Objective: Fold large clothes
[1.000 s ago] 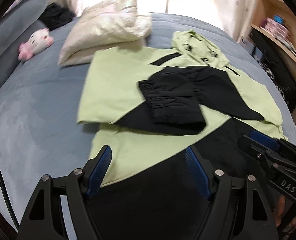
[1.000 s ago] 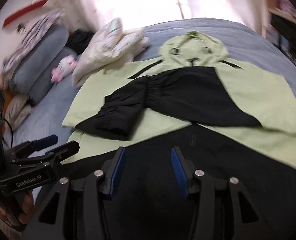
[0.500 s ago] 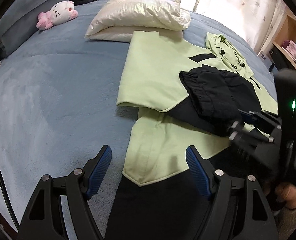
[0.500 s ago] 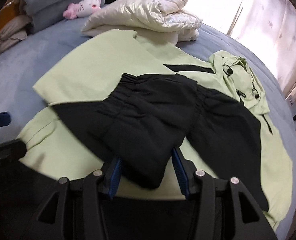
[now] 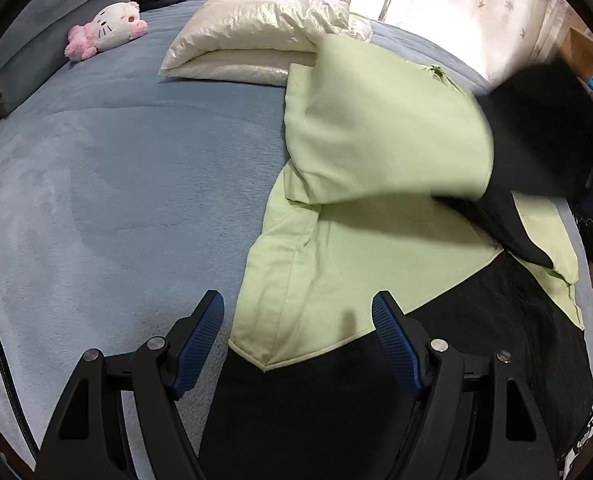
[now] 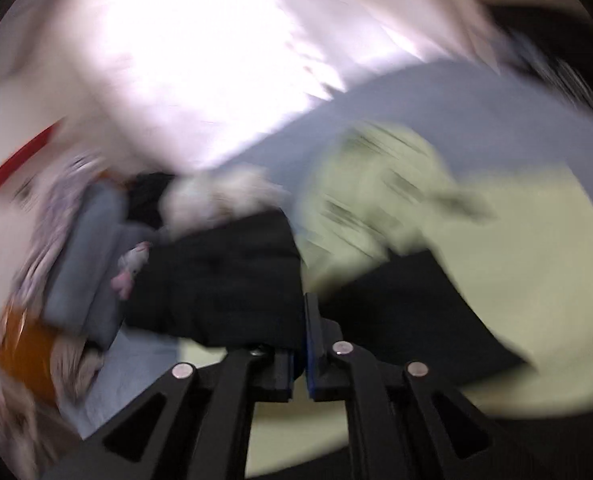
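**Black Sleeve Lifted Over Green Hoodie**

Spread across a blue-grey bedspread [image 5: 128, 184]: a lime-green and black hoodie [image 5: 336, 272], hem nearest the left camera, hood toward the curtained window. Pinched between the narrowed jaws of the right gripper [image 6: 302, 336], the black sleeve cuff [image 6: 224, 280], raised off the garment and blurred in both views. Drawn up with it, the green upper sleeve [image 5: 384, 136], hanging above the chest. Poised over the hoodie's near corner, holding nothing, the left gripper [image 5: 296, 336], blue pads wide apart. Behind the garment, a folded cream puffer jacket [image 5: 264, 28]; farther left, a pink-and-white plush cat [image 5: 108, 28] beside grey pillows.
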The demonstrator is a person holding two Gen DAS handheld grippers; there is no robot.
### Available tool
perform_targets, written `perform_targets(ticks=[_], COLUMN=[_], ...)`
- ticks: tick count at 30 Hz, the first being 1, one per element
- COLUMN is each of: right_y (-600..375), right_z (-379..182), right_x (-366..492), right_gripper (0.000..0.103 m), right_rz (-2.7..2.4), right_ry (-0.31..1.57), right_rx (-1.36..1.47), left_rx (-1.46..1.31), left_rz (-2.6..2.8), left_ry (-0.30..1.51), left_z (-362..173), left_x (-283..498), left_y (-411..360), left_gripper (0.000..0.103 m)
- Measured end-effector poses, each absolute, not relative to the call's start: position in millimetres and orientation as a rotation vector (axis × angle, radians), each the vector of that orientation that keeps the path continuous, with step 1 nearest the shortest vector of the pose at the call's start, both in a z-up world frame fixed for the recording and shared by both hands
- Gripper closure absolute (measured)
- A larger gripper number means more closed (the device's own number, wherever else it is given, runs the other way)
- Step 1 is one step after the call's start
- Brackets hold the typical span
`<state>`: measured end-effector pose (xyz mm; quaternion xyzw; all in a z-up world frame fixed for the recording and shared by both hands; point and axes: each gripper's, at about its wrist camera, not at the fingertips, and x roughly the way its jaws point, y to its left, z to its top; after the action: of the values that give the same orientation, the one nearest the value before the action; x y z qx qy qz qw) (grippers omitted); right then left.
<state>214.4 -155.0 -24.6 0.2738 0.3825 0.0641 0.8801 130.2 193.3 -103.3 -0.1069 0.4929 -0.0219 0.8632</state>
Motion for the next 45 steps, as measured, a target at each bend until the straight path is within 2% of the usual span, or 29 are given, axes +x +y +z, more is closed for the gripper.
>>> perform_targets(ticks=[1,3,5,8,13,14,21,29,30,31,32,33,34,39,42,45], right_y=[-168,-183,-189,-201,-238,-243,-258,-258,-257,-256,-255,-255,-256,-254,-251,-245], right_z=[-48,-95,-115,-110,-82,-80,-111,-139,-140,-139,-140,-141,-140,-110,-94,-119], right_x=[212,197,182,168,192,203,278,304,308,309,310,310,310,293,289,308], right_gripper=[0.074,0.072,0.072,0.069,0.038,0.037,0.037,0.037,0.046,0.065,0.072,0.074,0.078,0.082,0.082,0.075], right_rz=[0.100,0.058,0.056,0.054,0.015,0.018,-0.021,0.013,0.020,0.024,0.023,0.030,0.036,0.019,-0.011,-0.089], right_ry=[0.893,1.079,1.153,1.129,0.978,0.959,1.008,1.020,1.015,1.007,1.004,1.006,1.000,0.855,0.753,0.880], right_rx=[0.595,0.578,0.526,0.496,0.506,0.492,0.393,0.396,0.392,0.378,0.359,0.358,0.363,0.326,0.301,0.221], left_rx=[-0.219,-0.208,-0.192,-0.197,-0.216,-0.221,-0.304,-0.333,-0.326,-0.320,-0.310,-0.293,-0.276,-0.158,-0.087,0.004], left_rz=[-0.049,-0.056,-0.065,-0.102,-0.152,-0.151,-0.126,-0.121,-0.110,-0.100,-0.088,-0.087,-0.083,0.059,0.114,0.217], left_ry=[1.035,1.040,1.041,1.044,1.070,1.075,1.134,1.144,1.138,1.137,1.128,1.105,1.095,0.876,0.822,0.845], left_z=[-103,-104,-102,-96,-94,-97,-127,-149,-150,-150,-150,-147,-145,-112,-113,-132], left_x=[131,135,142,163,223,236,312,357,362,365,366,368,368,348,344,349], left_y=[192,190,188,190,193,196,220,221,218,215,211,206,201,182,169,160], left_gripper=[0.028,0.028,0.028,0.028,0.028,0.028,0.028,0.028,0.028,0.029,0.045,0.065,0.097,0.101,0.101,0.101])
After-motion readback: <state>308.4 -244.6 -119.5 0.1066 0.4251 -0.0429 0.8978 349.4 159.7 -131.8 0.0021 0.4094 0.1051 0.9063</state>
